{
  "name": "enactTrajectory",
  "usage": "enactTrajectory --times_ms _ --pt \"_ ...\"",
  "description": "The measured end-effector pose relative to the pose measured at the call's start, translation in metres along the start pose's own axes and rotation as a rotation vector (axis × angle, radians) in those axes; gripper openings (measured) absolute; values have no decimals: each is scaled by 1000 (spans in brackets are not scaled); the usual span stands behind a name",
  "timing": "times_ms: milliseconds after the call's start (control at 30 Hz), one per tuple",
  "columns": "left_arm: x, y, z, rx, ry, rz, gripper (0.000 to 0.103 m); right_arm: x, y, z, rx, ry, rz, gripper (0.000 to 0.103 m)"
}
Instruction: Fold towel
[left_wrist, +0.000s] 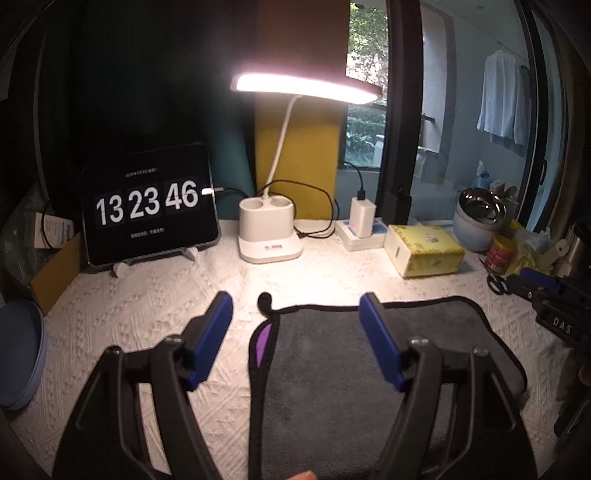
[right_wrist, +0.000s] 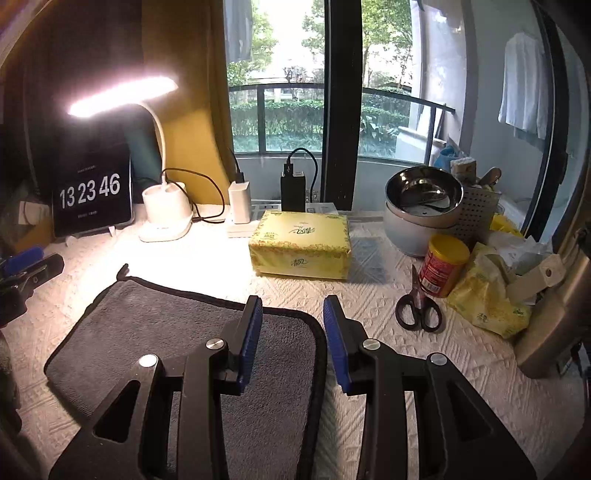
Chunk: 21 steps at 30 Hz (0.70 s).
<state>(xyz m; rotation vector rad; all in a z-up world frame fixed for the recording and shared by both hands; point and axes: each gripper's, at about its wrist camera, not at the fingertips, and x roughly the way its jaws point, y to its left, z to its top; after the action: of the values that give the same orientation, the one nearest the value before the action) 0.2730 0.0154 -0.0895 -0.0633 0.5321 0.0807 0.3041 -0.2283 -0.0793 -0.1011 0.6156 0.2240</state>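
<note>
I see the grey towel (left_wrist: 332, 373) lying folded flat near the desk's (left_wrist: 155, 302) front edge. My left hand-held gripper (left_wrist: 295, 317) is spread wide over the towel's left edge, holding nothing. My right hand-held gripper (right_wrist: 291, 317) is narrower, empty, straddling the towel's right edge, with scissors (right_wrist: 419, 306) further right.

The grey towel (right_wrist: 155, 332) is matt, fluffy cloth with a black stitched edge. Under it the white table cover (right_wrist: 388, 306) is quilted fabric (raised pattern). Behind the towel, the tissue pack (right_wrist: 301, 245) has glossy plastic wrap; the bowl (right_wrist: 424, 192) right of it is shiny metal.
</note>
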Motion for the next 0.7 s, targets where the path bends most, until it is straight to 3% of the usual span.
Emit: enactTrajectory --times_ms 700 --pt "-85 2 -3 10 -89 -5 73 -83 14 -4 -18 -94 -9 37"
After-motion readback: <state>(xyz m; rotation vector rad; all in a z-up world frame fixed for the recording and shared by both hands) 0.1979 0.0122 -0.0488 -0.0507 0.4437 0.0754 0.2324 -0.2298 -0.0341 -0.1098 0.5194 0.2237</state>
